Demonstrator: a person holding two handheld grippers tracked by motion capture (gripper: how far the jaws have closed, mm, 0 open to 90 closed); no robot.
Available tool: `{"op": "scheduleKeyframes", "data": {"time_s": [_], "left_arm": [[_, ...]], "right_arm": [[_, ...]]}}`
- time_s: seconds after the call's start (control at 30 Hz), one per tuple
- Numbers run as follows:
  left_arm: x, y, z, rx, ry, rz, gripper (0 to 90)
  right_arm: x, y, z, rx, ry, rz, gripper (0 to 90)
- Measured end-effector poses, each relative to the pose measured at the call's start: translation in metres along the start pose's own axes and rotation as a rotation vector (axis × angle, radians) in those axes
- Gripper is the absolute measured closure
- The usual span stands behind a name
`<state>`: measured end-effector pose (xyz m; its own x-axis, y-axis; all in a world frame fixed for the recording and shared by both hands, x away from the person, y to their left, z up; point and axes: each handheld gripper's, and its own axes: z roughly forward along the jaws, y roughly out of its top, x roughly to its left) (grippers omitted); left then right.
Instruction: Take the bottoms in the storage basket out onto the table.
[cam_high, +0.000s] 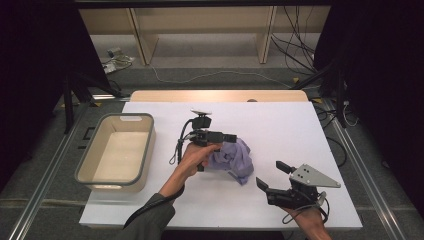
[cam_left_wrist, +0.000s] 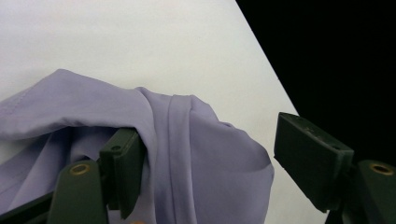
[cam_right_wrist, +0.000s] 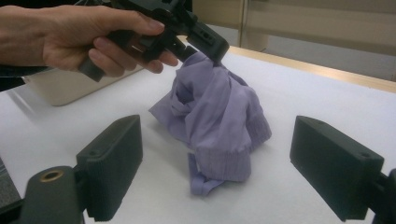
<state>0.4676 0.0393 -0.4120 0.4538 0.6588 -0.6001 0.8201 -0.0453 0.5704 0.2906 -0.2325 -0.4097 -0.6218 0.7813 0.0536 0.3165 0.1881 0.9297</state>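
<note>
Near the worktop's left edge the beige bin (cam_high: 116, 152) stands with nothing in it, so as I read it the putting-away has yet to happen. At mid-worktop the lilac garment (cam_right_wrist: 215, 116) sits bunched in a heap, and the left gripper (cam_high: 231, 138) is at its top with jaws parted, one pad against a fold, the other clear. Toward the near right corner the right gripper (cam_high: 272, 175) hovers spread wide, gripping nothing.

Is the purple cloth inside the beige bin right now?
No, the purple cloth lies bunched on the white table, right of the beige bin.
</note>
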Motion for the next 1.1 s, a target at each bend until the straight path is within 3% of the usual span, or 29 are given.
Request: {"op": "scheduleKeyframes", "data": {"time_s": [0.5, 1.1], "left_arm": [[0.002, -0.006, -0.017, 0.014, -0.031, 0.001, 16.1], [0.014, -0.018, -0.049, -0.054, -0.064, 0.042, 14.8]], "right_arm": [[0.0, 0.0, 0.0, 0.002, -0.001, -0.004, 17.9], [0.0, 0.0, 0.001, 0.004, -0.001, 0.0, 17.9]]}}
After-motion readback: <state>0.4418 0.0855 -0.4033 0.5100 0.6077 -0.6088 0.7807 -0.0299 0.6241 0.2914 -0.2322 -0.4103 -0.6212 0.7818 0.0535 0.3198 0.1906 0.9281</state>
